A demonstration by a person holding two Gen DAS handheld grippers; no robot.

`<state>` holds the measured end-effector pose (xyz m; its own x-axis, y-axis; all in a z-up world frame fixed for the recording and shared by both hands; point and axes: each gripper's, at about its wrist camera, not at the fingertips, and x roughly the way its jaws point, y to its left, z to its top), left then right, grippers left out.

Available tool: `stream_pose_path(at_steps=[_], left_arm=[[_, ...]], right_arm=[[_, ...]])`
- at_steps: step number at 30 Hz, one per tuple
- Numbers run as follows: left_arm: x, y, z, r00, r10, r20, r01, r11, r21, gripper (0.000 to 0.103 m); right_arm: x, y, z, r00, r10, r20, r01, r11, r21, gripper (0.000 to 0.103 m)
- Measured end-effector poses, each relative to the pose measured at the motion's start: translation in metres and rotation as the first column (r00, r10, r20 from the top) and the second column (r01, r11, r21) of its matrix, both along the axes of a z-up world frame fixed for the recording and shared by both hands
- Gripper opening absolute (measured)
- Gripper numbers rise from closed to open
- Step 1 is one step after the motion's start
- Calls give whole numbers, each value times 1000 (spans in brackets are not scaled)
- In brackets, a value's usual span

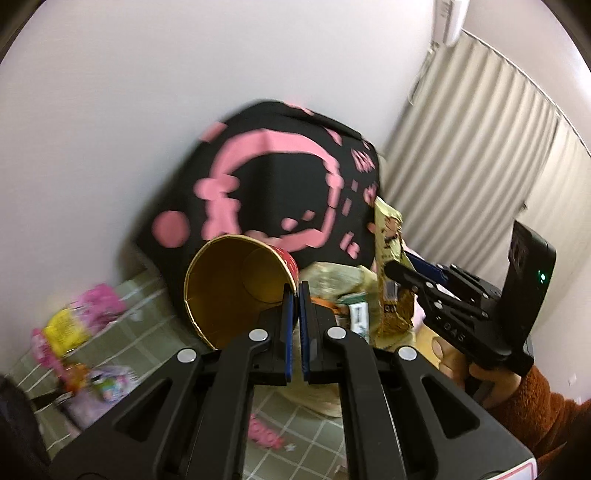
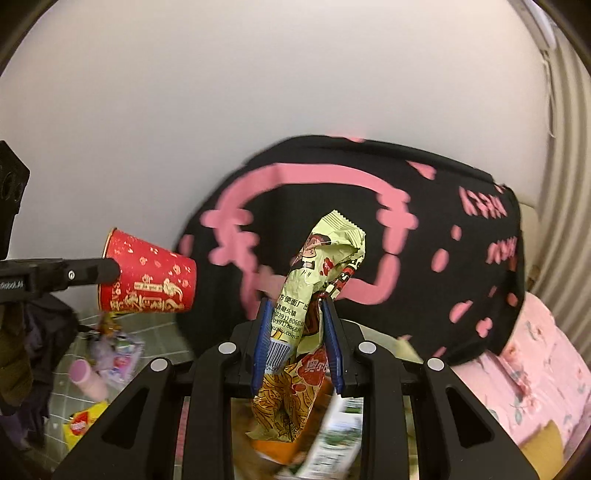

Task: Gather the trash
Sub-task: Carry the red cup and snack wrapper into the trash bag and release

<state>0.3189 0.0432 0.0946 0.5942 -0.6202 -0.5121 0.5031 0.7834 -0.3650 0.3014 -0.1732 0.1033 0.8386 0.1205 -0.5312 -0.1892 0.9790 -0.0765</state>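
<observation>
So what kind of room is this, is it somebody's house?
Probably a room in a home, maybe a bedroom. There are pleated curtains, a wall air conditioner, and pink flowery bedding beside a checked tablecloth strewn with snack wrappers.

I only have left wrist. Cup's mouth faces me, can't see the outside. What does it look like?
Observer: The paper cup is red with gold print and lies sideways in the left tongs.
Operator: The wrapper in the right tongs, is it pinched low or high?
Observer: The right tongs clamp the snack wrapper near its middle, at the barcode.
Operator: Anything below it?
Observer: More wrappers, including a blurred green and white carton.
</observation>
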Motion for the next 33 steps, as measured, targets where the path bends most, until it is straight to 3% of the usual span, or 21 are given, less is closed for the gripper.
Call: stream_pose_path(at_steps=[7, 14, 21, 28, 33], left_arm=[[21, -66, -22, 991, -115, -72, 116, 993, 15, 3], [32, -101, -48, 969, -189, -158, 192, 981, 7, 3], [39, -110, -61, 946, -243, -215, 229, 969, -90, 3], [51, -133, -94, 930, -214, -298, 221, 975, -12, 3], [48, -146, -104, 931, -208, -300, 229, 973, 36, 3]], right_arm=[[5, -40, -9, 999, -50, -16, 50, 999, 12, 26], [15, -65, -16, 996, -87, -33, 88, 996, 21, 26], [14, -82, -15, 992, -121, -28, 121, 993, 12, 26], [5, -95, -21, 987, -154, -39, 156, 987, 27, 27], [1, -95, -26, 989, -139, -52, 141, 989, 37, 27]])
